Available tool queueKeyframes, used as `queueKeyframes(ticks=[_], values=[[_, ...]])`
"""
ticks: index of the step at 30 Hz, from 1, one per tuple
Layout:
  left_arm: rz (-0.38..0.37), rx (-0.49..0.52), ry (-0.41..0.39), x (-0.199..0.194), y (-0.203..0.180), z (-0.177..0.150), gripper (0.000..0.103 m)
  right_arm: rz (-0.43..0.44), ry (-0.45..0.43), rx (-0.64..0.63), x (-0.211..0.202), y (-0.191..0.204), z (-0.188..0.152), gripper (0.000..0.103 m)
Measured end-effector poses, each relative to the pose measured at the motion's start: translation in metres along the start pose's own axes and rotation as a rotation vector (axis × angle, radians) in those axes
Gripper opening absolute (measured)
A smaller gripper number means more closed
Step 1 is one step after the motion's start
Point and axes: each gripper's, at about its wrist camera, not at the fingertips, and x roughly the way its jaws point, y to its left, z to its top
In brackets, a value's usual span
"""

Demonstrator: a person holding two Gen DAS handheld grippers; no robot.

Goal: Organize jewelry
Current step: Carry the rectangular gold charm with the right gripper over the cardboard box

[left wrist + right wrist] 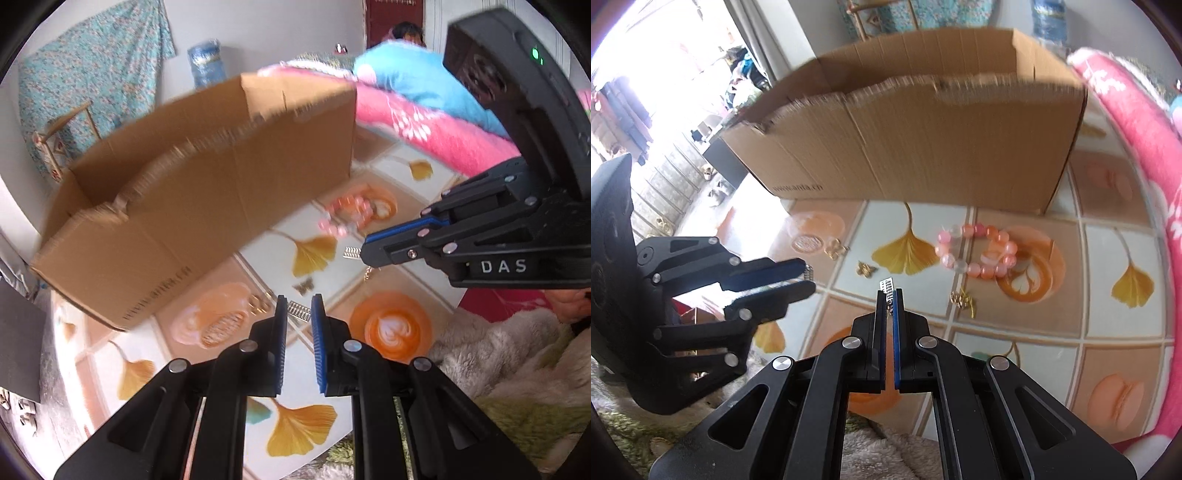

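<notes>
My right gripper [890,293] is shut on a small silver rhinestone piece [886,285]; it also shows in the left wrist view [364,254] with the piece [351,253] sticking out of its tip. My left gripper [298,299] is slightly open above the mat, with a second silver piece [298,310] between its fingertips; in the right wrist view [807,275] that piece [808,272] sits at its tips. A pink bead bracelet [977,249], a gold butterfly [866,269], gold rings [835,246] and a gold chain [964,300] lie on the patterned mat [1108,325].
An open cardboard box [923,140] stands on the mat behind the jewelry, also in the left wrist view [207,195]. A pink blanket [1137,147] borders the mat on the right. Fluffy fabric [498,354] lies at the near edge.
</notes>
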Motion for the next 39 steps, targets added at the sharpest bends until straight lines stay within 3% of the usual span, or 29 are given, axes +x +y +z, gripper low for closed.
queueKeyframes(ticks=[9,12,16,21,26,31,39], values=[[0.08,-0.036,-0.226,-0.075,0.044,0.048,0.012,0.096,-0.203,-0.09,-0.062,0.02,0.053,0.001],[0.061,-0.059,-0.263,-0.082,0.067,0.07,0.012,0.135,-0.265,-0.13,-0.071,0.019,0.087,0.001],[-0.006,-0.121,-0.17,-0.054,0.102,0.095,0.012,0.174,-0.222,-0.136,-0.051,0.006,0.131,0.001],[-0.111,-0.2,0.058,0.008,0.139,0.116,0.012,0.214,-0.01,-0.069,0.013,-0.02,0.18,0.001],[-0.158,-0.275,0.228,0.054,0.153,0.122,0.013,0.226,0.135,-0.004,0.056,-0.037,0.193,0.001],[-0.176,-0.32,0.331,0.08,0.159,0.124,0.013,0.226,0.154,0.049,0.068,-0.051,0.201,0.007],[-0.203,-0.374,0.33,0.083,0.17,0.122,0.016,0.23,0.06,0.107,0.042,-0.074,0.203,0.02]])
